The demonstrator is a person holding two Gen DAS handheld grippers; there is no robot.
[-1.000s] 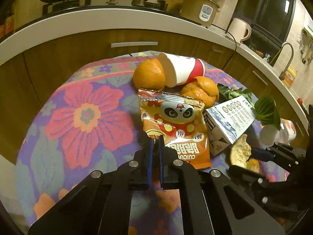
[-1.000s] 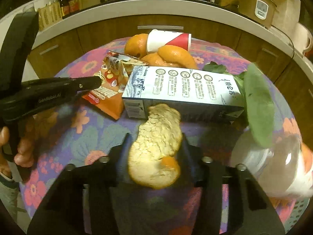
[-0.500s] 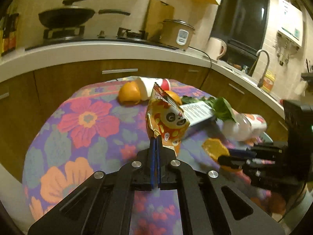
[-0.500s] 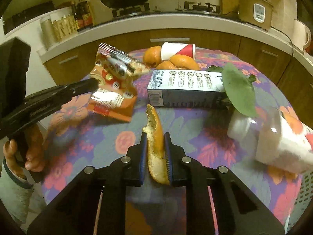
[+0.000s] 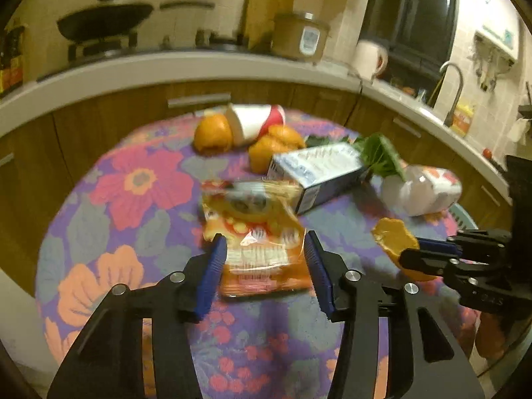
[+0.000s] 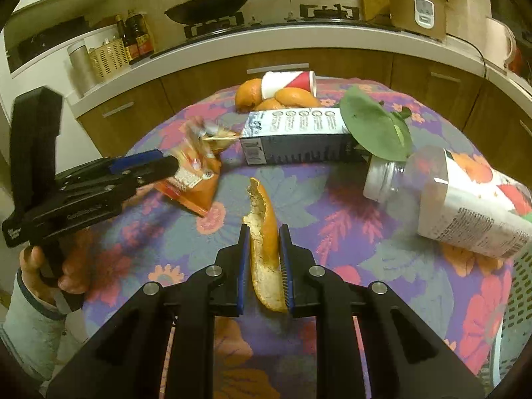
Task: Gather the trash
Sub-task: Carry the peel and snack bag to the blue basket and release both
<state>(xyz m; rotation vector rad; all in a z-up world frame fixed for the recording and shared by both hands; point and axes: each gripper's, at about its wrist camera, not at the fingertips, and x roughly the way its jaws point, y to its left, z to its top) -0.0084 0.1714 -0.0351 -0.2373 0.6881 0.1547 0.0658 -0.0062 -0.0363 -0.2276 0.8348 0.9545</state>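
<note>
The left gripper has just opened its jaws around one snack bag; the right gripper clamps one orange peel.

Left claw jaws, shut on the snack packet half a second ago, have just been opening; packet now blurred and loose between them; right claw has raised the orange peel off the surface and clamped it edge-on.
</note>
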